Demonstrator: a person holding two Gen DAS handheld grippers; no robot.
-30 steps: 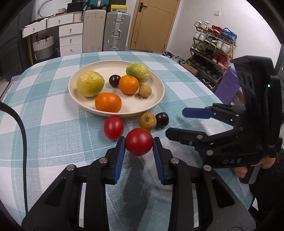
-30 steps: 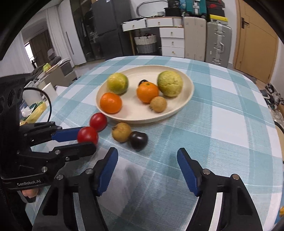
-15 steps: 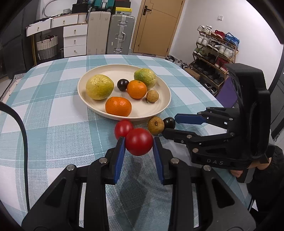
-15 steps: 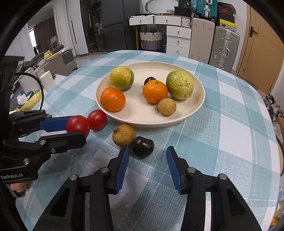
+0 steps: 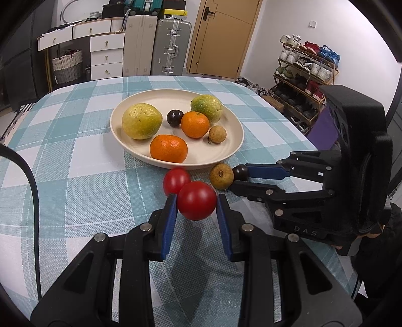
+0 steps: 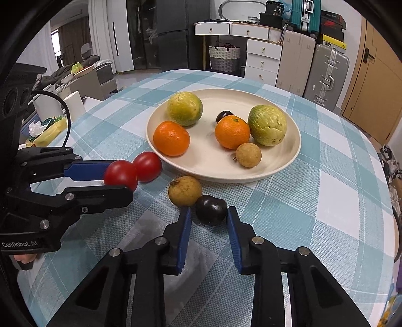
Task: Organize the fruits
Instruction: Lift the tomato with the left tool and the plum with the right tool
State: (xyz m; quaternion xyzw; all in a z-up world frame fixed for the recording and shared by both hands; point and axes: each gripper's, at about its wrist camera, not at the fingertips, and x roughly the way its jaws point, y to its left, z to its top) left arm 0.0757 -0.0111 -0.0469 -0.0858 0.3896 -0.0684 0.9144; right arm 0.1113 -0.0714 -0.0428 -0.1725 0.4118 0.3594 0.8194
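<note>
Left wrist view: the left gripper [image 5: 196, 205] is clenched on a red tomato [image 5: 197, 200], held just off the counter [image 5: 75, 176] near the plate [image 5: 238, 140]. Carried carelessly, it could knock the second tomato [image 5: 176, 179] rolling.

Right wrist view: the right gripper [image 6: 209, 217] has clamped the dark plum [image 6: 210, 209] at its fingertips only; the round, smooth fruit may squirt out, nudging the brown fruit [image 6: 184, 190] touching it.

Not much readable here tbh. The left gripper [image 6: 120, 182] is showing "GenRobot.AI" in white on its black body down at the lower edge, and the right gripper [image 5: 238, 179] is wearing "DAS" in faint raised letters. A black box [image 6: 273, 10] atop the far drawers is displaying "36".
</note>
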